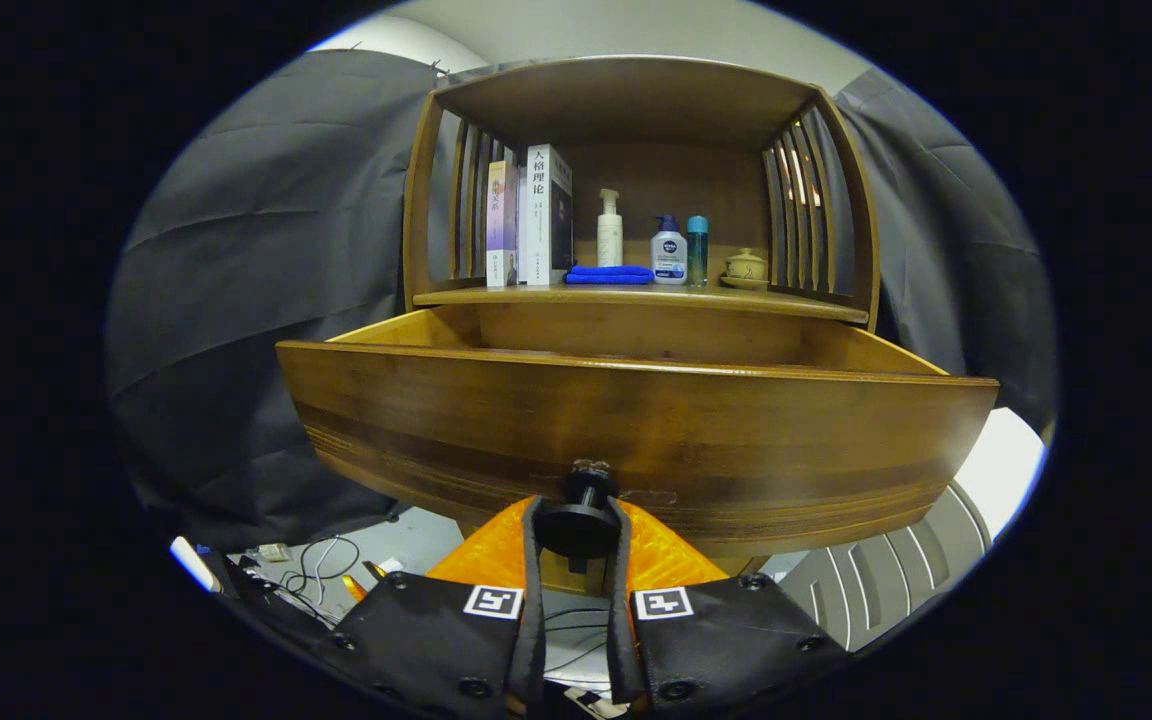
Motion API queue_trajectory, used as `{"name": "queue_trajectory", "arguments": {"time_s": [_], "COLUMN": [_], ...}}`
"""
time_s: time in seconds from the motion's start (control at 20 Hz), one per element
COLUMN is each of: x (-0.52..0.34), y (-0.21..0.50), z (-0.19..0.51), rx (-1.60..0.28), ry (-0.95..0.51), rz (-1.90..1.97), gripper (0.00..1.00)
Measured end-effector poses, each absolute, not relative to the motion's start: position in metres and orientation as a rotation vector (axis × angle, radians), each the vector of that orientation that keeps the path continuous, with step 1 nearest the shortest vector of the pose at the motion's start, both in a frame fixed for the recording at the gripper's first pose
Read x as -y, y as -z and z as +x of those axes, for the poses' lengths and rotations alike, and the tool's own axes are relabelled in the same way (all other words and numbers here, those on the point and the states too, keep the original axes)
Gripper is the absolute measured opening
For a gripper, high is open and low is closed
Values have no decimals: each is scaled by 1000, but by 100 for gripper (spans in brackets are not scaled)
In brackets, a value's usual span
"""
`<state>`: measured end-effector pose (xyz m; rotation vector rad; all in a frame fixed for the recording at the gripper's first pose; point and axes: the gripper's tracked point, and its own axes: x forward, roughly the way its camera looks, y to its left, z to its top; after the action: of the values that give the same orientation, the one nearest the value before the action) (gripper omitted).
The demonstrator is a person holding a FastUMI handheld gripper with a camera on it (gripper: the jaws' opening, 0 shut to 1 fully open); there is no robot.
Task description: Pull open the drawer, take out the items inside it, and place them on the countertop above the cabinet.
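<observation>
At the bottom centre of the frame the gripper (576, 528) has its fingers (533, 560) closed narrowly on the dark round knob (581, 515) of the drawer (636, 440), one finger pressing on each side of it. The drawer front fills the middle of the frame as a broad wooden band, and the drawer stands pulled out from the cabinet; its inner walls show above the front edge, but what lies on its bottom is hidden behind the front. Just above the drawer, in the upper centre, runs the counter (636, 297), set inside a wooden hutch with slatted sides. On it, from left to right, stand two books (534, 215), a folded blue cloth (609, 274), a white pump bottle (610, 230), a white bottle with a blue pump (668, 252), a slim teal bottle (697, 250) and a small lidded ceramic cup (744, 267). In the lower left of the frame loose cables (314, 568) lie on the floor.
</observation>
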<state>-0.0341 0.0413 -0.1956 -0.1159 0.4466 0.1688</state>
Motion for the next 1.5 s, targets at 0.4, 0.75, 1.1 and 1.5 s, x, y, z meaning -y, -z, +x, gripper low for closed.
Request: {"name": "queue_trajectory", "arguments": {"time_s": [0.4, 0.75, 1.1, 1.5], "x": [-45, -54, -80, -91], "y": [196, 170, 100, 34], "z": [-48, -54, -48, 3], "rx": [-455, -399, -283, -262], "ry": [-181, -236, -333, -465], "rz": [-127, -110, -96, -220], "gripper": [27, 68, 97, 97]}}
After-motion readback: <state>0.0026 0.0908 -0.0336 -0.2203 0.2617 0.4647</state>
